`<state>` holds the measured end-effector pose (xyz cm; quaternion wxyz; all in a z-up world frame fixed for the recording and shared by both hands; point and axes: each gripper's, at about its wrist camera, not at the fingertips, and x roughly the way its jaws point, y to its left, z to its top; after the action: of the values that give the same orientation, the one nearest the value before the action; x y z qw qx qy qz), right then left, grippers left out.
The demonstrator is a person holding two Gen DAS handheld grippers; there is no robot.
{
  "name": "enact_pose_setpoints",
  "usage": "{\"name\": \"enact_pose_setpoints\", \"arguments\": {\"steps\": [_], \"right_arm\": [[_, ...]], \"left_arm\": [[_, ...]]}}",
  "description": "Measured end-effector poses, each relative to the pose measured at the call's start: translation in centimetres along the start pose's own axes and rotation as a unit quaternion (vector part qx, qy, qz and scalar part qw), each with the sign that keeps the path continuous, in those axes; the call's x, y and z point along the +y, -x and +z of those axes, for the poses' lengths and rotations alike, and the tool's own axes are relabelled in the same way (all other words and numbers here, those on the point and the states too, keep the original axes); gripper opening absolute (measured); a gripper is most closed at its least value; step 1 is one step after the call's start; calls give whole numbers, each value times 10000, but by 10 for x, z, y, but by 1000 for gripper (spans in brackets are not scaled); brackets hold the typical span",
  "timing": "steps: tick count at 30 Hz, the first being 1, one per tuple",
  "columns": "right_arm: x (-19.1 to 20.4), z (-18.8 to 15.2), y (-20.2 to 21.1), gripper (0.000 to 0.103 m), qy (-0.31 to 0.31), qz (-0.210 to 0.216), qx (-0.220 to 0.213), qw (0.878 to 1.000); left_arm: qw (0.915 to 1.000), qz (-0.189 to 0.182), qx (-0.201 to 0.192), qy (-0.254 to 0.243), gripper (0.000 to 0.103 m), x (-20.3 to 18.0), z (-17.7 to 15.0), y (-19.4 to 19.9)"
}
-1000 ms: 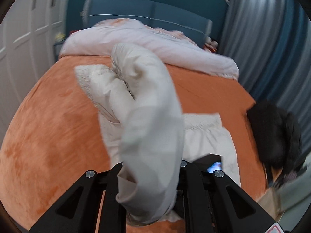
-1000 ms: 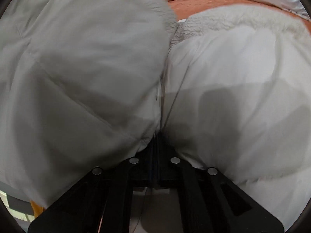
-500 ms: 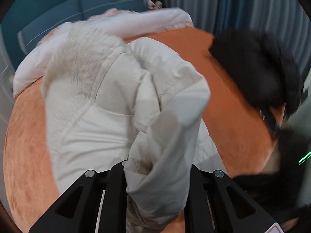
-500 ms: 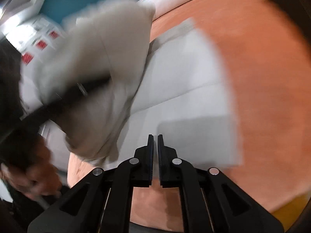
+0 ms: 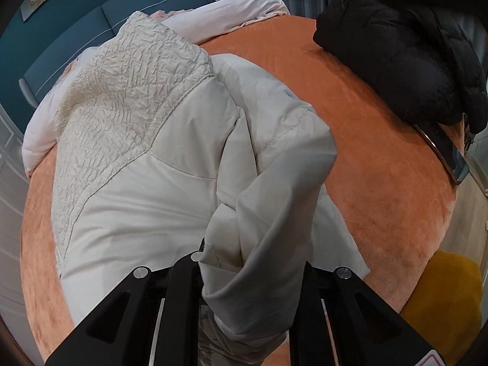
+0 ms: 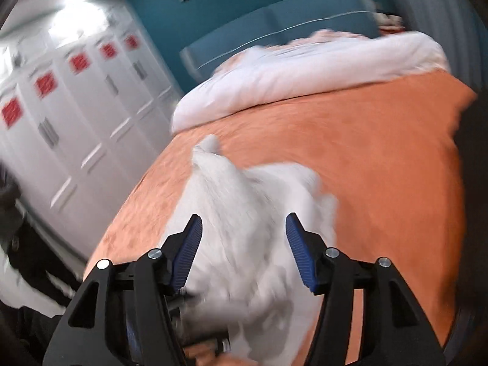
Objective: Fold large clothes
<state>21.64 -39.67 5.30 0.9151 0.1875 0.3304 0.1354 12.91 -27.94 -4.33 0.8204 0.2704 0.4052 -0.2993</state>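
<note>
A cream padded jacket [image 5: 146,164] with a crinkled fleece panel lies on the orange bed [image 5: 366,128]. My left gripper [image 5: 250,262] is shut on the jacket's sleeve cuff [image 5: 268,213], which bunches up between its fingers and hides their tips. In the right wrist view my right gripper [image 6: 244,238] is open, its blue pads [image 6: 299,250] wide apart above the blurred jacket [image 6: 253,213], holding nothing.
A black jacket [image 5: 411,55] and a phone [image 5: 448,155] lie at the bed's right edge. A white duvet [image 6: 305,70] is piled by the blue headboard [image 6: 274,27]. White wardrobes [image 6: 76,97] stand to the left. A yellow object [image 5: 451,302] sits below the bed corner.
My right gripper has let go of the jacket, opened wide and swung round to face the headboard. My left gripper keeps the sleeve; the jacket now lies flatter on the bed.
</note>
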Motion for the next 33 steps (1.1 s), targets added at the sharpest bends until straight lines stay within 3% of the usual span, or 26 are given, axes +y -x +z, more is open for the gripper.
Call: {"name": "enact_pose_setpoints", "arguments": {"steps": [3,6,7,10,15,21,25,29,31,33], "right_arm": [[11,22,-46,56,236,148,561,9980],[8,12,-72,52,306,236,1002,9942],[6,13,-80,36,293,176,1029,9941],[-25,15,-84,17,-160,268,954,9949],[-65,-15,-89,15,-856,170,791,9930],[-128,-78,-117,15,-2181,436,613,9730],[-136,-94,-124,15,-2414,515,482,9679],[-117,-77,-118,18,-2241,239,646,9721],[-98,-53,-96,19,-2016,-36,662,9772],[-72,-27,-49,19,-1537,-282,323,9872]], "left_arm": [[10000,37,14,43,10,-3,4,1],[9999,-8,16,123,10,-1,4,3],[9999,-20,14,150,10,-1,6,2],[9997,-64,-45,225,12,3,4,9],[9983,-362,-268,382,22,0,-5,42],[9894,-950,-733,822,39,23,-18,101],[9867,-456,-914,1266,44,58,-14,113],[9838,-305,-413,1716,44,90,-10,74],[9874,43,-263,1562,44,87,-12,54],[9889,349,-226,1428,43,82,-12,44]]}}
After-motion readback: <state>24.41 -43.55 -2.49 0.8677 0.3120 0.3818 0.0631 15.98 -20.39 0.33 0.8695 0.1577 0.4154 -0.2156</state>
